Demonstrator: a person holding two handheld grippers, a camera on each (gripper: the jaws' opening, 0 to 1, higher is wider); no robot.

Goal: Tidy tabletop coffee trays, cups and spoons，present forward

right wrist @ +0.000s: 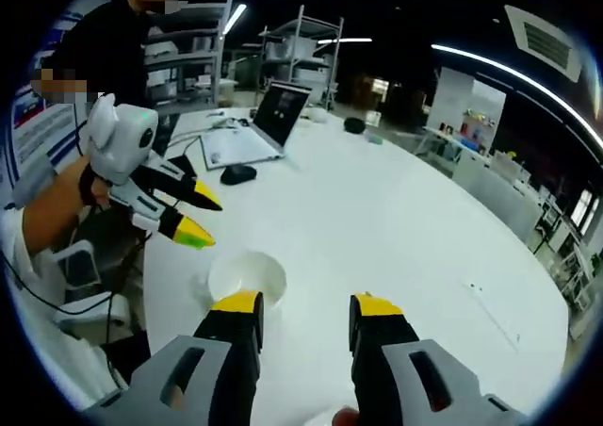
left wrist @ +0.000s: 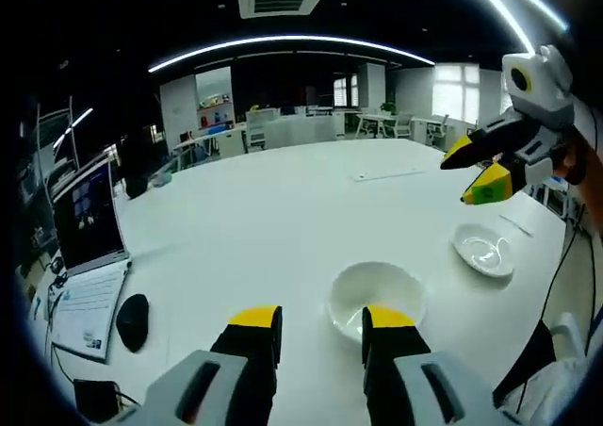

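Hovering left claw [left wrist: 323,327] over bowl [left wrist: 377,297], right claw [right wrist: 306,315] open

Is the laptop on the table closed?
No, the silver laptop stands open on the white round table, with its lit screen raised above the keyboard in the left gripper view.

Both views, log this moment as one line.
left tool: open, near bowl | right tool: open, empty | saucer: on table
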